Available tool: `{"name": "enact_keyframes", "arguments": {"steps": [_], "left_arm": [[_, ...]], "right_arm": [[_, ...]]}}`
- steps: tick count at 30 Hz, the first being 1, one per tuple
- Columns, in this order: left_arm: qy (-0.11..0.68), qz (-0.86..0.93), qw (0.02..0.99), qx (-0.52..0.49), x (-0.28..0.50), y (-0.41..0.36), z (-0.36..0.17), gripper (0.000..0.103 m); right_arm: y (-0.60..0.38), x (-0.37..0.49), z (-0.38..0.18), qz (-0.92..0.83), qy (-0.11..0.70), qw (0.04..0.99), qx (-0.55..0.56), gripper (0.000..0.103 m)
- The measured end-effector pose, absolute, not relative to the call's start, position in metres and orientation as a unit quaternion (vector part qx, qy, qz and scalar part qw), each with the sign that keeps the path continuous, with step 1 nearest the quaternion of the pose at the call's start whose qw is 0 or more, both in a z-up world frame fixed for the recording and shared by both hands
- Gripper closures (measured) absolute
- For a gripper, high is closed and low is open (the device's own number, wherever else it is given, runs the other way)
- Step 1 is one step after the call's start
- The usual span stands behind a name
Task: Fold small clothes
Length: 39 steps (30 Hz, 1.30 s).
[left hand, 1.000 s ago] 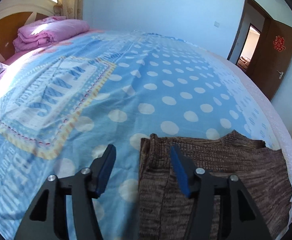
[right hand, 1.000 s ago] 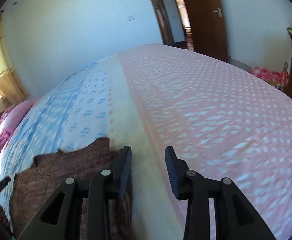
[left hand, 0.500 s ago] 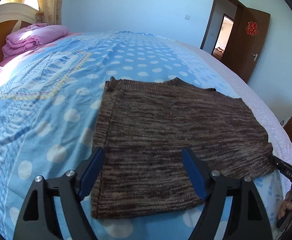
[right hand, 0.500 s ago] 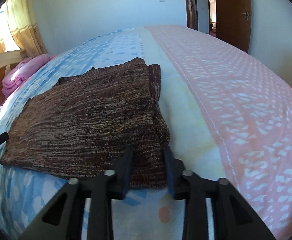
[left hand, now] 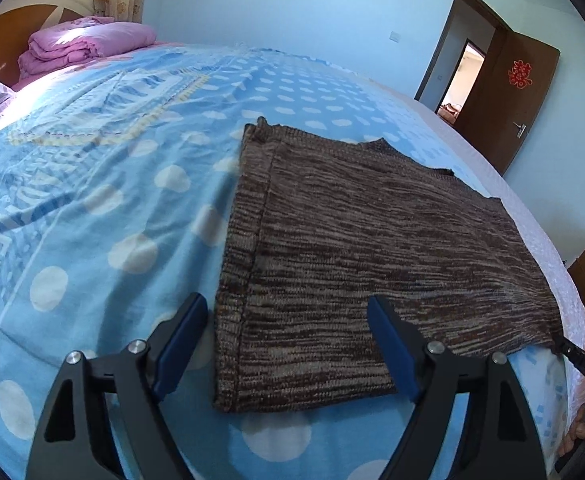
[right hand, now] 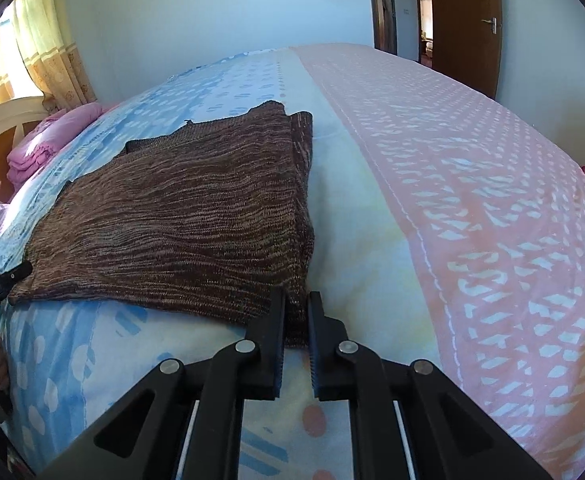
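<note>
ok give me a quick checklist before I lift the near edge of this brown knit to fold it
1. Right gripper shut on the brown knit garment's near right corner: ok.
2. Left gripper gripping the near left corner: not ok; jaws opening, straddling the cloth, pads not pressing.
3. Garment flat on the bedspread: ok.
4. Bed beyond the garment free for the fold: ok.
5. All layers caught in the right grip: cannot tell.

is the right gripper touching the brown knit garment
Touching: the right wrist view shows the right gripper pinching the brown knit garment's near corner.
</note>
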State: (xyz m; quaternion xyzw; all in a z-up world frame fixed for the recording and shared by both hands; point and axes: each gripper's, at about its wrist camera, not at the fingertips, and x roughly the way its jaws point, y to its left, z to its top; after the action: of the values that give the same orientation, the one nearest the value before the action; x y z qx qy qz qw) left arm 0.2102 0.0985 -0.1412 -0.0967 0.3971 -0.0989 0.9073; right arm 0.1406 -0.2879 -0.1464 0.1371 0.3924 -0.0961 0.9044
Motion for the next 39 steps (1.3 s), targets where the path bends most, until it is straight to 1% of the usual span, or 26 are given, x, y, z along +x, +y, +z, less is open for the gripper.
{"name": "enact_keyframes", "arguments": {"steps": [2, 4, 6, 9, 14, 17, 18, 23, 24, 27, 28, 30, 32, 34, 37, 39], "left_arm": [[0.396, -0.105, 0.907, -0.098, 0.209, 0.097, -0.142, 0.01], [0.396, -0.11, 0.906, -0.097, 0.208, 0.096, -0.143, 0.007], [0.398, -0.108, 0.907, -0.086, 0.209, 0.092, -0.143, 0.004], [0.402, -0.095, 0.909, -0.056, 0.208, 0.082, -0.144, 0.002], [0.409, -0.078, 0.909, -0.03, 0.209, 0.077, -0.145, 0.0], [0.41, -0.078, 0.908, -0.033, 0.21, 0.079, -0.146, 0.0], [0.411, -0.077, 0.908, -0.031, 0.21, 0.078, -0.146, 0.0], [0.413, -0.067, 0.908, -0.022, 0.211, 0.075, -0.146, 0.0], [0.412, -0.065, 0.908, -0.022, 0.211, 0.075, -0.146, 0.0], [0.41, -0.057, 0.91, -0.026, 0.21, 0.077, -0.144, 0.0], [0.406, -0.05, 0.912, -0.033, 0.209, 0.08, -0.142, 0.0], [0.388, -0.04, 0.918, -0.069, 0.205, 0.093, -0.135, 0.0], [0.362, -0.041, 0.921, -0.141, 0.2, 0.116, -0.128, 0.0], [0.355, -0.032, 0.913, -0.2, 0.205, 0.136, -0.127, 0.0], [0.372, -0.026, 0.905, -0.207, 0.226, 0.145, -0.127, 0.002], [0.381, -0.037, 0.904, -0.19, 0.243, 0.141, -0.126, 0.009]], "right_arm": [[-0.281, 0.133, -0.128, -0.12, 0.357, 0.919, 0.115, 0.09], [-0.266, 0.133, -0.108, -0.103, 0.321, 0.937, 0.09, 0.09], [-0.244, 0.147, -0.095, -0.052, 0.306, 0.947, 0.084, 0.09], [-0.205, 0.182, -0.097, 0.017, 0.319, 0.944, 0.078, 0.09], [-0.146, 0.237, -0.131, 0.067, 0.364, 0.927, 0.06, 0.09], [-0.131, 0.245, -0.157, 0.066, 0.386, 0.919, 0.048, 0.09], [-0.13, 0.242, -0.155, 0.066, 0.375, 0.923, 0.047, 0.09], [-0.133, 0.241, -0.157, 0.07, 0.372, 0.924, 0.057, 0.09], [-0.133, 0.24, -0.157, 0.073, 0.369, 0.924, 0.061, 0.089], [-0.138, 0.236, -0.16, 0.087, 0.36, 0.925, 0.081, 0.082], [-0.142, 0.232, -0.16, 0.09, 0.358, 0.925, 0.086, 0.08], [-0.145, 0.23, -0.16, 0.092, 0.355, 0.926, 0.093, 0.08], [-0.145, 0.231, -0.159, 0.093, 0.355, 0.925, 0.095, 0.08], [-0.145, 0.233, -0.158, 0.095, 0.354, 0.925, 0.095, 0.079], [-0.145, 0.232, -0.158, 0.099, 0.353, 0.925, 0.097, 0.076], [-0.145, 0.232, -0.159, 0.101, 0.353, 0.925, 0.099, 0.076]]}}
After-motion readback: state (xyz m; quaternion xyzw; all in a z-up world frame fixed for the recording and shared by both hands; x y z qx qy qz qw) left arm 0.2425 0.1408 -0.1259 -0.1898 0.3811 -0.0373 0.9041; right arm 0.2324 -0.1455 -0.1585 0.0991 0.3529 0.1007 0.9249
